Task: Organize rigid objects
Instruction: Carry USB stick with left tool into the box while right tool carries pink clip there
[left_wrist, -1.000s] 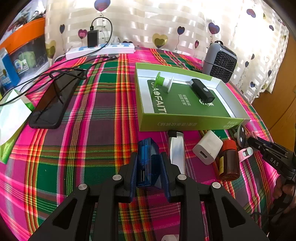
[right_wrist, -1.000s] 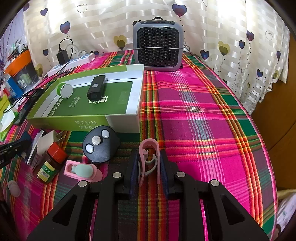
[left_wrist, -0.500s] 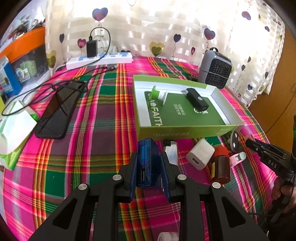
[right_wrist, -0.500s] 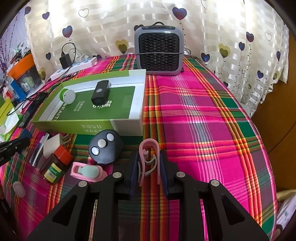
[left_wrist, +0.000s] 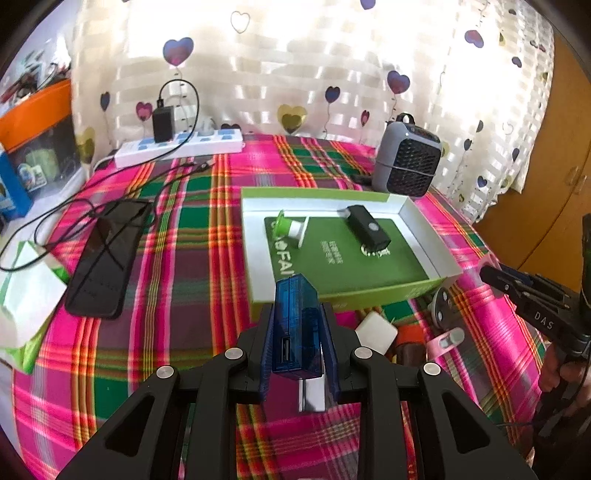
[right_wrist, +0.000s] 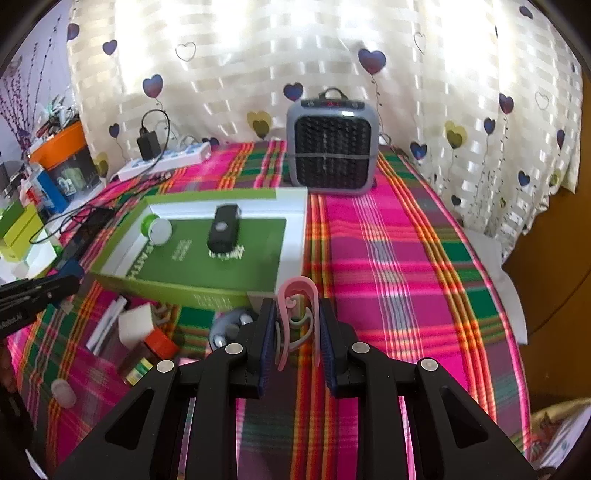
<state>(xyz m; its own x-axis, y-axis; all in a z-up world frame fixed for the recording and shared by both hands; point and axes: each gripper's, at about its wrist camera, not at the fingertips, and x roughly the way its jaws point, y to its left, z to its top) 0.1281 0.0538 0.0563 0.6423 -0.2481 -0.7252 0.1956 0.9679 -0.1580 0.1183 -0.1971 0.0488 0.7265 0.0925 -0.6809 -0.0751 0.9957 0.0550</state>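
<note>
Left tongs (left_wrist: 297, 345) are clamped on a blue box (left_wrist: 297, 328), raised above the counter (left_wrist: 177, 280) just before the near wall of the green tray (left_wrist: 354, 295); right tongs (right_wrist: 297, 328) pinch a pink clip (right_wrist: 298, 317) beside the tray's near right corner. On the left lie a black phone (left_wrist: 105, 258) and a power strip (left_wrist: 181, 146). Inside the tray rest a green spool (left_wrist: 290, 227) and a black lamp (left_wrist: 369, 232). Near the tray's front sit a white charger (left_wrist: 376, 330), a brown bottle (right_wrist: 147, 356) and a round black remote (right_wrist: 231, 328). A grey heater (right_wrist: 332, 146) stands at the back, before heart-printed curtains (right_wrist: 443, 74). Plaid cloth covers the counter.
</note>
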